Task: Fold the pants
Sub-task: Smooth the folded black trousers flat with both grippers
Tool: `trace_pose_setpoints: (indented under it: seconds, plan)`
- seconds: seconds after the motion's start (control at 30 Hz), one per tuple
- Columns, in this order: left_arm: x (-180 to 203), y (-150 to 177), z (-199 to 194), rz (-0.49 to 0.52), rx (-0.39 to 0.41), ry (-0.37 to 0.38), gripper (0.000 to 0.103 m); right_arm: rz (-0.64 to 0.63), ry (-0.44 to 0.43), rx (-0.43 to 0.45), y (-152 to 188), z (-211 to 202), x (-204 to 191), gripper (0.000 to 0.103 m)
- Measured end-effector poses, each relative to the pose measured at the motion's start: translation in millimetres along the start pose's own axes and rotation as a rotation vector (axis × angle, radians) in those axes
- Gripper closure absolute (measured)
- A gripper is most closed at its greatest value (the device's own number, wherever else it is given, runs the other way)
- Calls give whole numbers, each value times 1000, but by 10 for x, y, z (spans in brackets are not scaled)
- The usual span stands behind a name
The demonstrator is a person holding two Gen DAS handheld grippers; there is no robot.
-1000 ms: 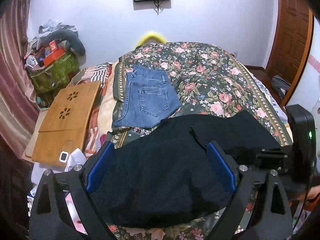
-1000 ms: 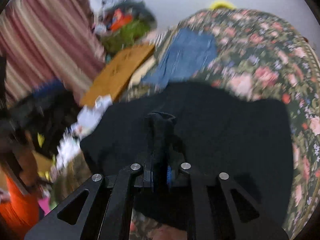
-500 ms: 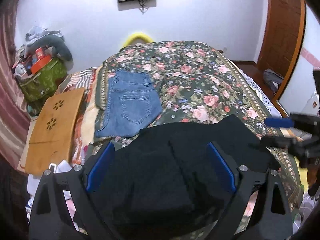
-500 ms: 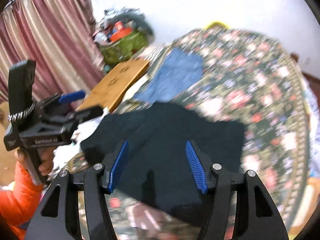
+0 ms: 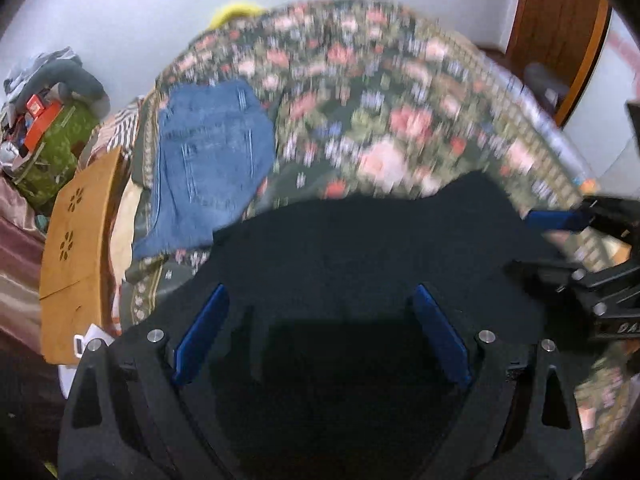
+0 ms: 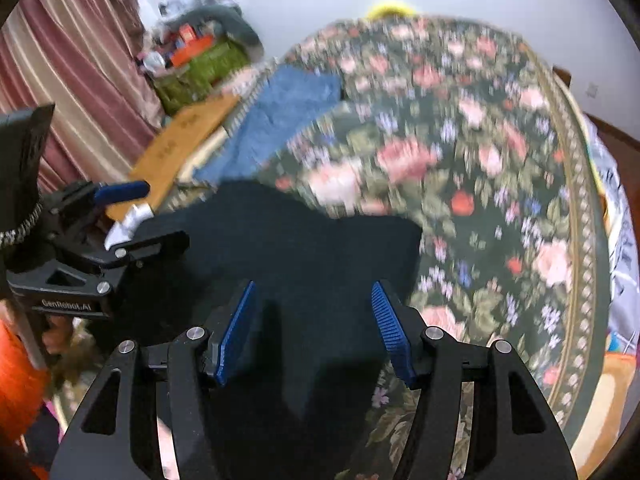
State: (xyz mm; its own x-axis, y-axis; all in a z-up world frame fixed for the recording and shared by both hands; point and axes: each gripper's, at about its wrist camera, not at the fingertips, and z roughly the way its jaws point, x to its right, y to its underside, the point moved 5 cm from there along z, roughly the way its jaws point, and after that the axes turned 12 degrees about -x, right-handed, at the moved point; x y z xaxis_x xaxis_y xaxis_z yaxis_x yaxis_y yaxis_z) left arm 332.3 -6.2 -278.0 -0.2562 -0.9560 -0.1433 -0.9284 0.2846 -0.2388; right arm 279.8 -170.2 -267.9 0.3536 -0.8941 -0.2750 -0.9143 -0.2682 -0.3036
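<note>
Black pants (image 5: 360,256) lie folded on the near part of the floral bedspread (image 5: 380,120); they also show in the right wrist view (image 6: 288,248). My left gripper (image 5: 320,304) is open and empty, low over the pants' near left part. It also shows in the right wrist view (image 6: 148,216). My right gripper (image 6: 314,300) is open and empty above the pants' right part. It also shows at the right edge of the left wrist view (image 5: 548,244). Both views are blurred by motion.
Folded blue jeans (image 5: 208,160) lie further back on the left of the bed. A wooden lap board (image 5: 76,248) lies left of them. A green bag (image 5: 44,156) with clutter and a pink curtain (image 6: 72,80) stand at the left. A wooden door (image 5: 560,32) is at the right.
My right gripper has opened and let go of the black pants, which now lie on the bed. Both grippers have dropped closer to the pants.
</note>
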Motion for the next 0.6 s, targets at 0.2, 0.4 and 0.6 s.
trace_pose_setpoints:
  seconds: [0.2, 0.4, 0.6]
  plan:
    - [-77, 207, 40, -1, 31, 4, 6, 21, -17, -16, 261, 55, 135, 47]
    - [-169, 386, -90, -21, 67, -25, 6, 30, 3, -10, 474, -47, 134, 47]
    - [-229, 606, -217, -52, 80, 10, 6, 47, 37, 1, 644, -169, 115, 46]
